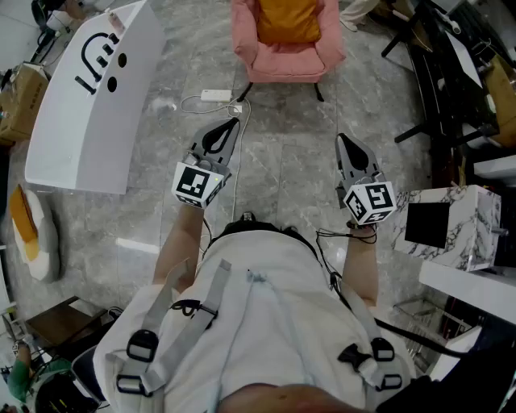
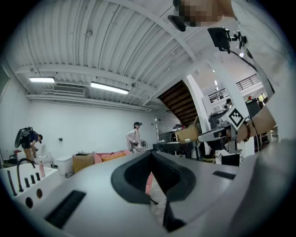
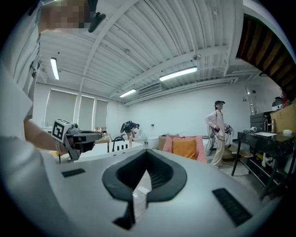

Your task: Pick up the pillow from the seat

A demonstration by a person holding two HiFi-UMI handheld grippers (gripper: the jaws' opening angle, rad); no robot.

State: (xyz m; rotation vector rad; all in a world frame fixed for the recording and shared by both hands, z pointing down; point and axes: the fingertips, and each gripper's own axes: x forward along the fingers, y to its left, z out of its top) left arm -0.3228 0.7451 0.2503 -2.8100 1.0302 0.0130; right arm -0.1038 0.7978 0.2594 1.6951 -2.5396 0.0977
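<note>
An orange pillow [image 1: 288,20] lies on the seat of a pink armchair [image 1: 286,60] at the top of the head view, well beyond both grippers. My left gripper [image 1: 233,123] and right gripper [image 1: 342,138] hang side by side over the marble floor, pointing toward the chair, both shut with nothing in them. From the right gripper view the pillow [image 3: 184,149] shows past the closed tips of the right gripper [image 3: 147,155], leaning in the armchair [image 3: 200,147]. In the left gripper view the left gripper [image 2: 151,155] is shut, and the pillow [image 2: 112,157] is small and far off.
A white counter [image 1: 89,97] with a black tap stands at the left. On the floor before the chair lies a white power strip [image 1: 216,95] with its cable. A marble block [image 1: 451,226] and dark desks [image 1: 451,73] line the right. A person [image 3: 216,132] stands beside the armchair.
</note>
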